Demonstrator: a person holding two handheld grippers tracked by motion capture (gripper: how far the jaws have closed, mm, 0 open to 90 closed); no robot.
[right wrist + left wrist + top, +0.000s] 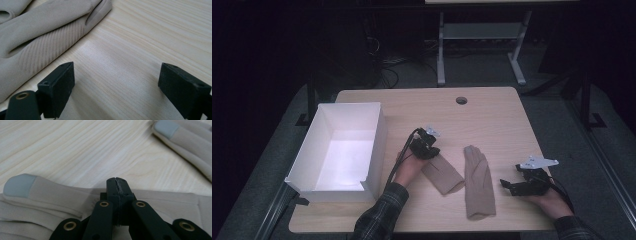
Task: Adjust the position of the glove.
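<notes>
Forearms enter the high view from the bottom edge; the left gripper (424, 145) sits mid-frame on the left glove (443, 173), and another glove (478, 181) lies to its right. At lower right, the right gripper (519, 186) rests apart.

Left gripper view: jaws pinched together, seemingly on a fold of soft, limp fabric (62, 195).

Right gripper view: jaws wide, empty, the glove's cuff (37, 47) at upper left offering the best hold.

Two beige gloves are counted on the table (492, 107): one glove (443, 174) at about seven o'clock of centre, the other glove (478, 181) at five. One white box (377, 145) is counted at nine o'clock.
</notes>
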